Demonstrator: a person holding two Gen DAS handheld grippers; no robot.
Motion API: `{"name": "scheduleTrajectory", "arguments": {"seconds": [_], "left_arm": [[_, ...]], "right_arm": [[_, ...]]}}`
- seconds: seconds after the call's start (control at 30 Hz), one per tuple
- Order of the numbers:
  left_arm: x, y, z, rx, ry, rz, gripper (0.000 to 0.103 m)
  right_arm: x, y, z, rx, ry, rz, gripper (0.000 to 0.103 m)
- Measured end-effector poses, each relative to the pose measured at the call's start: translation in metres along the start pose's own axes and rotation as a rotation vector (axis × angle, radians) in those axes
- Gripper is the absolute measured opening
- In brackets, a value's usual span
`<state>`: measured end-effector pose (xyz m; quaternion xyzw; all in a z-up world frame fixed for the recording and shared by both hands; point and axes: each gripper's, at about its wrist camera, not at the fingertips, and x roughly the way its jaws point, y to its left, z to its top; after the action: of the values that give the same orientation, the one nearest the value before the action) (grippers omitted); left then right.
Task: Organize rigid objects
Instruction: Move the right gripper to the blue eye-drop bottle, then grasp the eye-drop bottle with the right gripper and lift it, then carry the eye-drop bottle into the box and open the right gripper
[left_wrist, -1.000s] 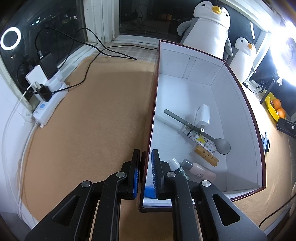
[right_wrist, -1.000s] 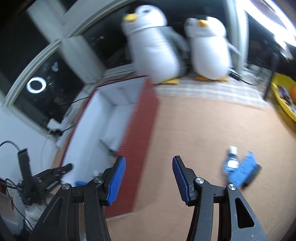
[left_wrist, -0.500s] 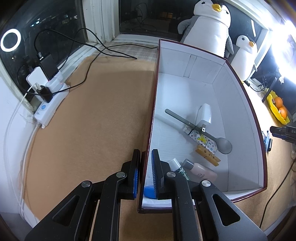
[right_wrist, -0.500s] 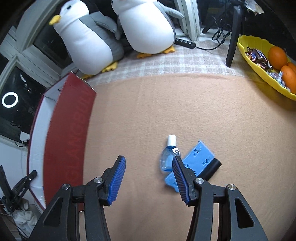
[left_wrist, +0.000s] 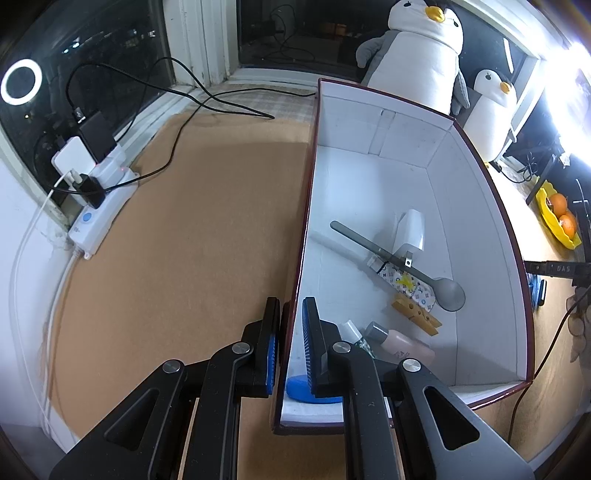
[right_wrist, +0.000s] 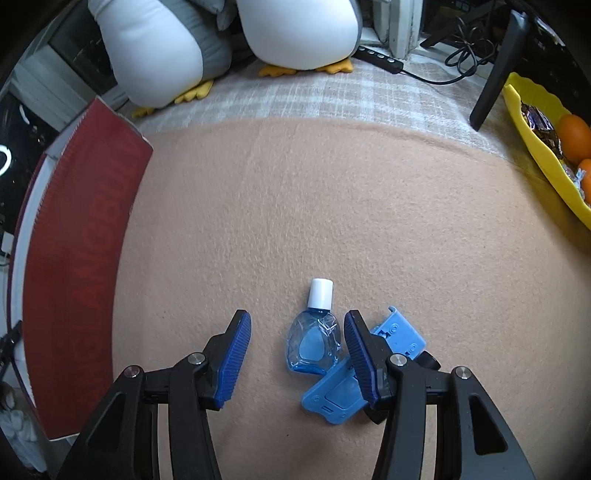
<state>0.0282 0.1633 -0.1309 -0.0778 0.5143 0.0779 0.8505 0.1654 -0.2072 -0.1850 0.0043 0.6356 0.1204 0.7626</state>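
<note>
1. The left gripper (left_wrist: 287, 345) has its jaws clamped on the near left wall of the box (left_wrist: 491, 206), one pad outside and one inside.
2. The box is white inside and dark red outside, and it stretches away ahead of the left jaws on the tan worktop (left_wrist: 192, 236).
3. Inside the box, ahead and right of the left jaws, lie a grey spoon (left_wrist: 410, 267), a white charger (left_wrist: 410, 232), a patterned tube (left_wrist: 404, 282) under the spoon, and a wooden peg (left_wrist: 415, 313).
4. Just right of the inner pad lie a pink bottle (left_wrist: 402, 341) with a grey cap and a small white-capped bottle, partly hidden by the gripper.
5. A blue piece (left_wrist: 301, 387) lies on the box floor right beneath the inner pad; what it is cannot be told.
6. The right gripper (right_wrist: 297, 356) points down at the worktop with its jaws apart and nothing held.
7. A blue dropper bottle (right_wrist: 314, 341) lies flat between the right jaws, nearer the right pad, its white cap pointing away; neither pad touches it.
8. A blue plastic part (right_wrist: 369, 369) lies under and behind the right pad, touching the bottle's lower edge, with a black object beneath it.
9. The box's red outer wall stands well to the left of the right jaws.
10. Far ahead sit two penguin toys (right_wrist: 159, 48), and far right a yellow tray (right_wrist: 546, 162) of oranges.
</note>
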Motion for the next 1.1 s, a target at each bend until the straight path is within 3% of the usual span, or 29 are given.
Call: {"name": "scheduleTrajectory", "arguments": {"seconds": [0.23, 0.37, 0.73, 1.1], "left_arm": [[0.004, -0.003, 0.005, 0.004, 0.007, 0.015, 0.011], [0.005, -0.005, 0.007, 0.005, 0.01, 0.024, 0.011], [0.008, -0.007, 0.011, 0.004, 0.014, 0.039, 0.011], [0.008, -0.007, 0.011, 0.003, 0.013, 0.041, 0.011]], "right_arm": [[0.004, 0.003, -0.004, -0.052, 0.014, -0.041, 0.039], [0.004, 0.003, -0.005, -0.074, 0.007, -0.066, 0.029], [-0.016, -0.001, -0.011, -0.047, -0.053, -0.008, 0.028], [-0.094, 0.078, -0.019, -0.177, -0.225, 0.107, 0.028]]}}
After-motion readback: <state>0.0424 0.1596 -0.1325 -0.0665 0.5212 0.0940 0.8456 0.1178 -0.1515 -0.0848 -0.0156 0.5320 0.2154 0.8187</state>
